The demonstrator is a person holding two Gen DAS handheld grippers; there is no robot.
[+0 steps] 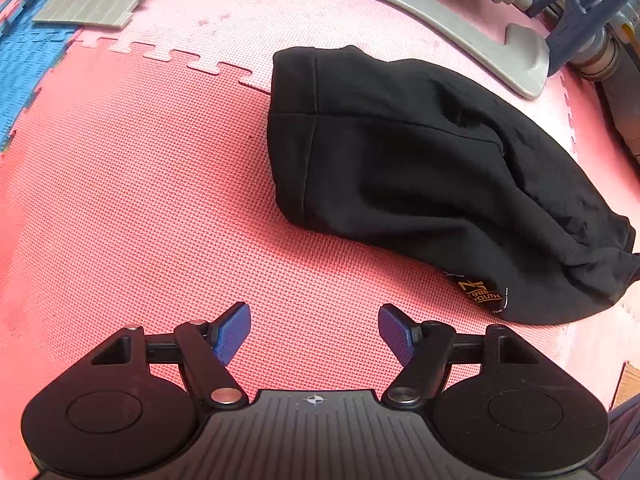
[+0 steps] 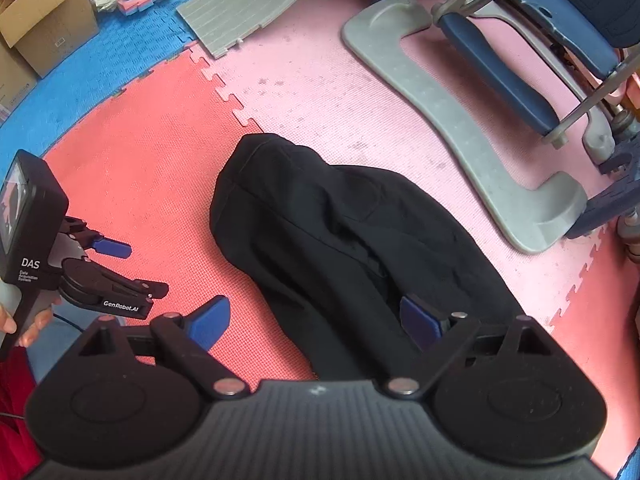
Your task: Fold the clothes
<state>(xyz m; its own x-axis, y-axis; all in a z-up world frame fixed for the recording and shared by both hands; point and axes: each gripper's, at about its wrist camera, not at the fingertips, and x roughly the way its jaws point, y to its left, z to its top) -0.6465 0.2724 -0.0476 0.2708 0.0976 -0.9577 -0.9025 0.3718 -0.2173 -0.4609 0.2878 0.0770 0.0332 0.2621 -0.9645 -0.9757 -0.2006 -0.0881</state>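
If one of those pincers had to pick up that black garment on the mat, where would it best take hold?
Probably at the stitched hem band of the black garment, coming from the bare red mat side. That edge lies flat, straight and exposed, while the far end is bunched. The left gripper is open and nearest that side.

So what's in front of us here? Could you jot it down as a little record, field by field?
garment: black garment, folded into a bundle, on the mat
label: gold print near its edge
floor: red and pink foam mat
left claw: open, over bare mat, holding nothing
right claw: open, above the garment
nearby: grey panel, cardboard box
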